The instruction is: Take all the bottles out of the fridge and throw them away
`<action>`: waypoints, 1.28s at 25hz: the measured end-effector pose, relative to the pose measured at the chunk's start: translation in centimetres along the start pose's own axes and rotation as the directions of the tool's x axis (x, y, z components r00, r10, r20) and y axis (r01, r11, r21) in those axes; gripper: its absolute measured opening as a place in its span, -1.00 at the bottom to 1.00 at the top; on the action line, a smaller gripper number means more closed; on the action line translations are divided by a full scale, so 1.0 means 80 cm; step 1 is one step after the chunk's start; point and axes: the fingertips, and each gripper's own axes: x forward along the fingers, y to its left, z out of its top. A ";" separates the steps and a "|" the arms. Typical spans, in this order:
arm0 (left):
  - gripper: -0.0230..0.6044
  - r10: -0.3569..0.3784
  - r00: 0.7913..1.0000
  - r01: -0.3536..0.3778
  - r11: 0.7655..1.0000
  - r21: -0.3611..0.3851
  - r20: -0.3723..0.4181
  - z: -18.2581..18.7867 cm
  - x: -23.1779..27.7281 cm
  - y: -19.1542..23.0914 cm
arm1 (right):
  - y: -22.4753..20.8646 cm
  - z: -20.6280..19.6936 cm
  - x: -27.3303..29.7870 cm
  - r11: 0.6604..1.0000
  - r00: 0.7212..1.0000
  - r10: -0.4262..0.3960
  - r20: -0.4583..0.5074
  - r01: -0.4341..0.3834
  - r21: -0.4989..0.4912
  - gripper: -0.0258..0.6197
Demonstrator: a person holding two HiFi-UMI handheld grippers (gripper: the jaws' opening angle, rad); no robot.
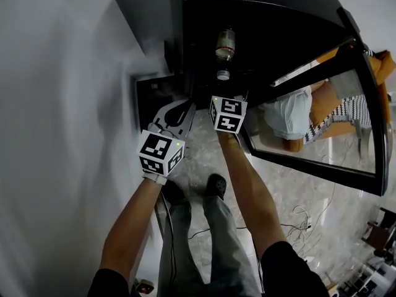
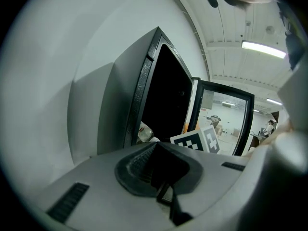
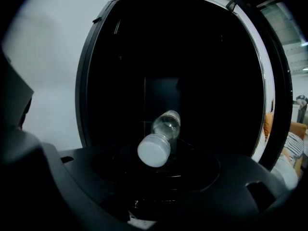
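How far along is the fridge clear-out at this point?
Done: the fridge has its door swung open. No bin or discarded bottle is in view, so earlier removals can't be judged. In hand: the right gripper, jaws open, faces the cap of a bottle lying inside, which is not gripped yet. The left gripper holds nothing. Left: grip the bottle, pull it out, throw it away. The dark interior may hide more.

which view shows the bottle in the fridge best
The right gripper view: the bottle sits centre, white cap toward the camera, clear body against the dark fridge interior. The head view shows it smaller, from above, with a red label band. The left gripper view gives only a pale glimpse at the opening's edge.
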 end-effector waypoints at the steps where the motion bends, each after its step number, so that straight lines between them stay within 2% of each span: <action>1: -0.92 -0.002 1.000 0.002 1.000 0.000 0.002 0.002 0.002 0.000 | -0.002 -0.001 0.005 1.000 1.000 -0.010 -0.010 0.010 0.003 -0.07; 4: -0.92 -0.005 1.000 0.005 1.000 -0.002 0.007 0.007 0.006 0.000 | -0.008 -0.001 0.010 0.999 0.999 -0.030 -0.035 0.030 0.011 -0.08; 6: -0.92 -0.007 1.000 0.007 1.000 -0.004 0.006 0.009 0.009 -0.003 | -0.013 0.000 0.004 0.999 0.999 -0.032 -0.040 0.033 0.009 -0.26; 15: -0.92 -0.022 1.000 0.022 1.000 0.005 0.005 0.035 0.008 -0.030 | -0.035 0.041 -0.056 1.000 1.000 -0.003 0.014 0.004 -0.018 -0.28; 22: -0.92 -0.009 0.999 0.008 1.000 0.024 0.042 0.096 -0.005 -0.058 | -0.052 0.107 -0.104 0.999 0.998 0.028 0.056 -0.026 -0.046 -0.29; 32: -0.92 0.011 0.995 -0.016 0.999 0.049 0.095 0.187 -0.017 -0.109 | -0.064 0.199 -0.195 0.988 0.986 0.138 0.094 -0.131 -0.079 -0.29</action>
